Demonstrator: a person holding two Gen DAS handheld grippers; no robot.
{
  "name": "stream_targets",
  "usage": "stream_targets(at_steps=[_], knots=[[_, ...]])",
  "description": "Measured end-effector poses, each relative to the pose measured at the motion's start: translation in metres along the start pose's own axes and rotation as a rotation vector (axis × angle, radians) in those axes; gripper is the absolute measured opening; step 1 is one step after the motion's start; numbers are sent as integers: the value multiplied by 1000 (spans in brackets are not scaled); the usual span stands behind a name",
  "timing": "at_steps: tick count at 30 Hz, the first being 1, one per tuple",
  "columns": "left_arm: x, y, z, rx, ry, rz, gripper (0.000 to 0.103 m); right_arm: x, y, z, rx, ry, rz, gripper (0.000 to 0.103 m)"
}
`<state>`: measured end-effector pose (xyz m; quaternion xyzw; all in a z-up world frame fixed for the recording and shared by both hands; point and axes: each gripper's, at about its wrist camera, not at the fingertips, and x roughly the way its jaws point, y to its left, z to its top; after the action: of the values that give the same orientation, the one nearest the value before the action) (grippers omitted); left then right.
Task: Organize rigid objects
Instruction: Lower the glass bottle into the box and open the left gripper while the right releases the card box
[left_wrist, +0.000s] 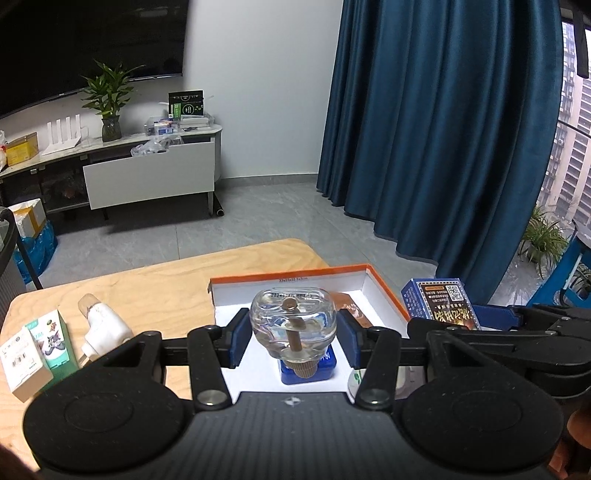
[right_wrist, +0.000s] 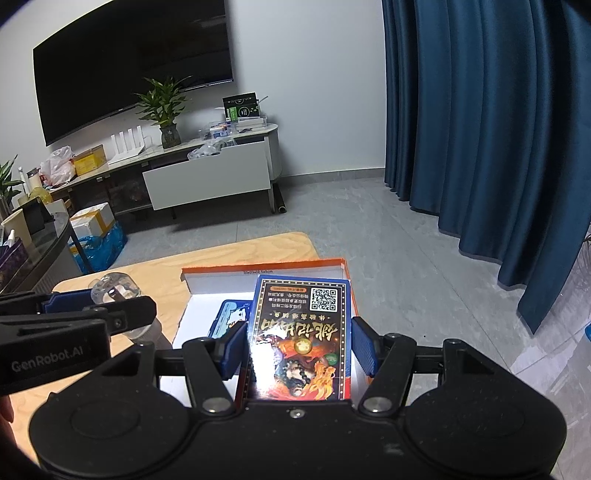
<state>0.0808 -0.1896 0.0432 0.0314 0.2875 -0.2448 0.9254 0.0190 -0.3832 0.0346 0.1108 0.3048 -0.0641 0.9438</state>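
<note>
Grippers both loaded, held over the orange-rimmed box (left_wrist: 384, 291) at the far right end of the plywood worktop (left_wrist: 155, 291).

Left gripper (left_wrist: 293, 338): blue pads clamped on either side of a clear glass bottle (left_wrist: 293, 321) with a brown stem and ribbed brown cap; cap end points toward the camera, base away. Bottle sits above the white box floor, directly over a small blue case (left_wrist: 308, 371) lying in the box. In the right wrist view the same bottle (right_wrist: 114, 291) shows at 9 o'clock, behind the left gripper's black arm.

Right gripper (right_wrist: 297, 345): pads closed on the long edges of a blue printed card box (right_wrist: 301, 332), QR code at its far end, orange figure artwork at the near end. Card box hangs over the right half of the orange-rimmed box; a blue picture case (right_wrist: 231, 319) lies on the box floor at its 9 o'clock. From the left wrist view the card box (left_wrist: 441, 302) appears at 3 o'clock, beyond the box's right wall.

Worktop, at 9 o'clock of the left gripper: white plug-in device (left_wrist: 101, 326) with a clear tip, then a green cartoon carton (left_wrist: 55, 343), then a white barcode carton (left_wrist: 22, 363), the two cartons touching.

Background: wall TV (right_wrist: 129, 62), potted plant (right_wrist: 164, 107) on a low cabinet, blue curtain (right_wrist: 480, 122) at 1 o'clock.
</note>
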Motion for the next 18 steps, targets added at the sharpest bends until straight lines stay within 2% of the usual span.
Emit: stream_targets(at_steps=[8,18], knots=[[8,2,8,-8,-2,2,51,5,0,7,-3,0,-2,72],[23,7,18,-42,28,-9,51,35,-5,29,-7,19,-3,72]])
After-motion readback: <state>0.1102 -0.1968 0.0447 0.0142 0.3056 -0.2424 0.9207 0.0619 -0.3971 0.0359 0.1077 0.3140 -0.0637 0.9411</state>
